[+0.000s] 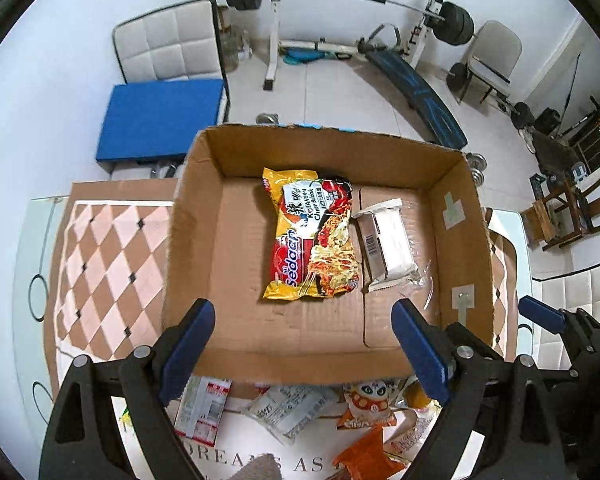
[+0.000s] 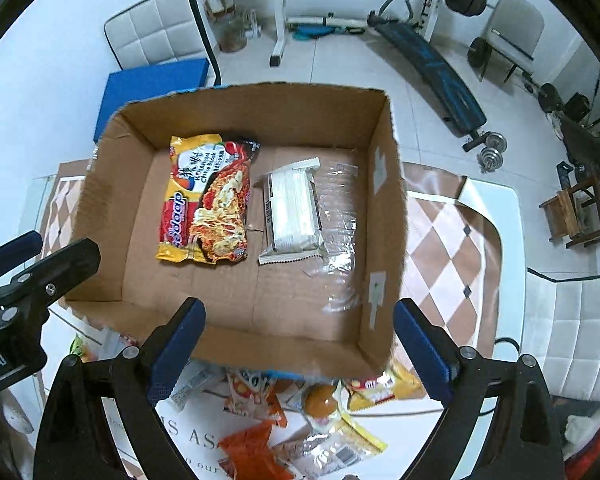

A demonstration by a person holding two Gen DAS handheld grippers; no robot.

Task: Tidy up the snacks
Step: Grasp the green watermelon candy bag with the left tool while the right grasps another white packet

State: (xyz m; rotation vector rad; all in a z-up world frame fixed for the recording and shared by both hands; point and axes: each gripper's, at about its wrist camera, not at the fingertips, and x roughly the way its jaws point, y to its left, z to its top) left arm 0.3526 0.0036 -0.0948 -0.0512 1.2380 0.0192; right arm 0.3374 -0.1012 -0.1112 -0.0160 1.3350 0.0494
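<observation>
Brown corrugated cardboard box [image 1: 204, 248], open-topped, sits on the bench [image 1: 100, 256] with its pink-and-tan diamond-patterned cloth. Inside it, toward the far wall, a yellow-and-red instant noodle packet [image 1: 310, 236] lies flat, and just to its right, edges touching, lies a white foil-wrapped snack pack [image 1: 388, 246] on a patch of clear tape. The left tool [image 1: 302, 344] hovers over the near wall of the box, blue-padded fingers [image 1: 188, 344] spread wide, gripping nothing. The right tool [image 2: 300, 344] hangs alongside, likewise spread apart and empty. Below the box's near wall, loose snack packets [image 2: 260, 396] lie scattered, among them an orange crinkled bag [image 2: 252, 452].
</observation>
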